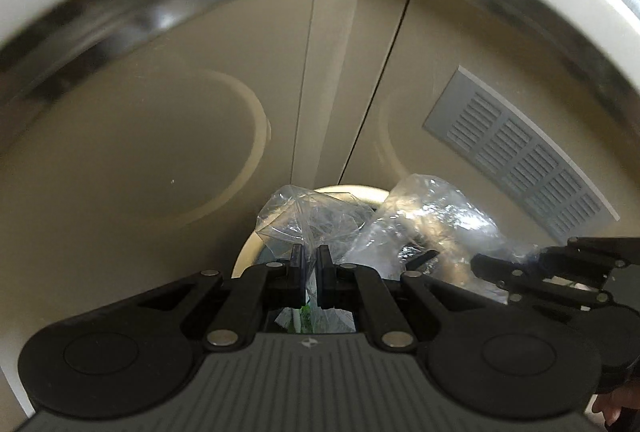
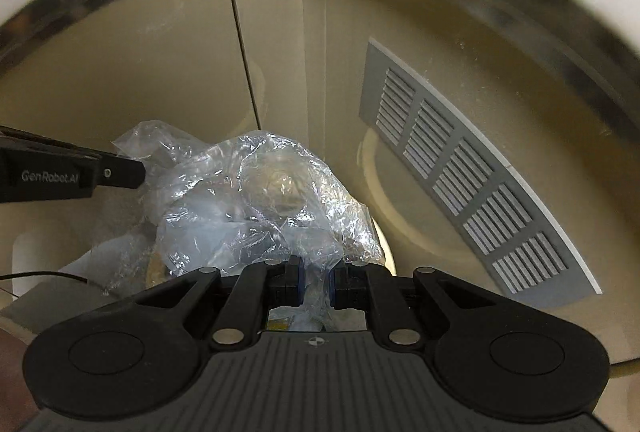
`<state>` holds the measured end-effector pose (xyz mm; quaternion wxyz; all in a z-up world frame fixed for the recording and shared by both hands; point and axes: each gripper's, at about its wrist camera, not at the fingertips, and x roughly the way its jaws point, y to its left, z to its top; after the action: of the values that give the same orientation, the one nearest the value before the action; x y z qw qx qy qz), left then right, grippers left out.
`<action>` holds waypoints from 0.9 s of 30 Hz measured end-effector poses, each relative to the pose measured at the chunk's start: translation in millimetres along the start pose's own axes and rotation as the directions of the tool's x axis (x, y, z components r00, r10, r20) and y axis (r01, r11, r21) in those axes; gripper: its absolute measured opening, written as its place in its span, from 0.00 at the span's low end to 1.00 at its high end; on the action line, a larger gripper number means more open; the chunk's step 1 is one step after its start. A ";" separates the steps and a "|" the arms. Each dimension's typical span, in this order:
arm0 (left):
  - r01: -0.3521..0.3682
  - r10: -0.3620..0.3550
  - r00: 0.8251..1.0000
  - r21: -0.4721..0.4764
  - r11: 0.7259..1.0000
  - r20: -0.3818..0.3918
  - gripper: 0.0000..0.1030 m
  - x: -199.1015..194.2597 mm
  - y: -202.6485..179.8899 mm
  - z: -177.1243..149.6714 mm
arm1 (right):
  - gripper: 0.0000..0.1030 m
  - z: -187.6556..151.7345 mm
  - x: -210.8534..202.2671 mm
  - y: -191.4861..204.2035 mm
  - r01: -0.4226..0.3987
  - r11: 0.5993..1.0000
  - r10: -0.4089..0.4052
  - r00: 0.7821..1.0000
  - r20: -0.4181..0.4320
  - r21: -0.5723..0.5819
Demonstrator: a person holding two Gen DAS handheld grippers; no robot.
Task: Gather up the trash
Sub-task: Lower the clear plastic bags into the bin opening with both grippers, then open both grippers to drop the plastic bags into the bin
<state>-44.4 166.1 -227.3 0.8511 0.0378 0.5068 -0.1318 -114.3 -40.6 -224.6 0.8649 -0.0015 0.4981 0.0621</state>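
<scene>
Both tongs, left (image 1: 311,272) and right (image 2: 316,282), pinch the clear plastic bag (image 2: 256,208) inside the bin (image 2: 120,72); it's light, soft, slippery, so grip bunched folds.

Left tongs (image 1: 311,274) pinch clear plastic bag (image 1: 304,216) before beige cabinet doors (image 1: 160,112).

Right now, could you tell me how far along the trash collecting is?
Done: both tools grip the clear plastic bag. In hand: left tool and right tool are shut on its film, beside beige cabinet doors with a grey vent. Left: carrying the bag away; no bin is visible.
</scene>
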 end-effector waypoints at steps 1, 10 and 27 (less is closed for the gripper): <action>-0.005 0.005 1.000 0.005 1.000 -0.010 0.05 5.6 -1.2 0.1 | 0.11 1.3 6.0 -0.9 -0.003 1.000 0.004 1.000 -0.012 0.002; -0.041 0.045 0.994 0.038 0.998 -0.100 0.05 54.4 -1.9 -1.0 | 0.12 5.8 52.4 1.5 -0.016 1.000 0.017 0.994 -0.110 0.004; -0.088 0.105 0.976 0.097 0.991 -0.191 0.05 119.8 -28.2 9.7 | 0.12 2.4 109.7 -7.3 0.016 0.999 -0.002 0.968 -0.250 0.051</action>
<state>10.5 114.7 -325.2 0.8000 0.1126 0.5793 -0.1083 -57.1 -36.0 -318.4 0.7954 0.0110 0.6044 0.0444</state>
